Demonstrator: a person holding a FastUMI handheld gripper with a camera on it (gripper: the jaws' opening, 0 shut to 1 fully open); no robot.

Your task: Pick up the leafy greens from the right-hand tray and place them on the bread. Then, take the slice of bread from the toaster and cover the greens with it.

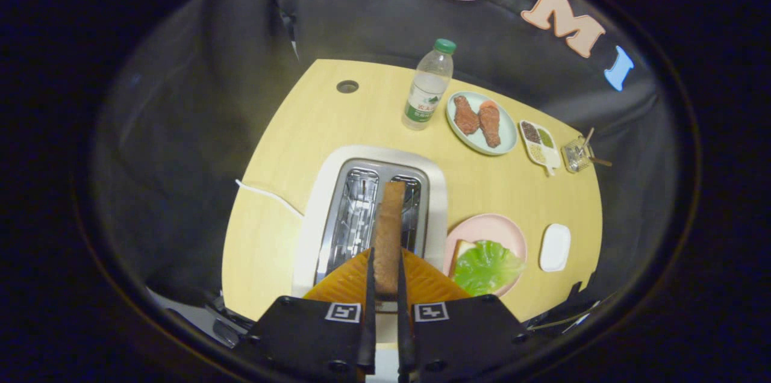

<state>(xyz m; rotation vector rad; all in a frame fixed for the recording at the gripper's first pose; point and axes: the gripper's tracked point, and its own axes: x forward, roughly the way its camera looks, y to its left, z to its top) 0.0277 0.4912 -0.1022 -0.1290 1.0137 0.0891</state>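
Slice of bread (388, 232): seen edge-on in the gripper view, standing upright between the two fingers of the gripper (385, 277), which are closed to a narrow gap and press on it from both sides; its far end reaches out over the right slot of the toaster (376, 214), and whether it still touches the slot cannot be told

Toaster: pale body with a metal top and two long slots, set on the wooden table (289, 148) directly ahead of the fingers; a white cord (268, 195) runs off from its left side across the tabletop

Leafy greens (485, 267): a bright green ruffled piece lying on the lower bread (462, 247), of which one pale corner shows at the near-left; both rest on a pink plate (491, 226) just to the right of the toaster and beside the right finger

Small white tray (555, 247): just right of the pink plate, apart from it

Plastic bottle (429, 87): clear with a green cap, upright beyond the toaster

Pale green plate (509, 130): right of the bottle, carrying two brown pieces of meat (477, 120)

Divided condiment dish (538, 142): beyond the green plate, three small compartments

Small clear holder (577, 155): at the far right table edge, with thin sticks poking out

Round hole (347, 86): in the tabletop at the far left, well apart from the rest
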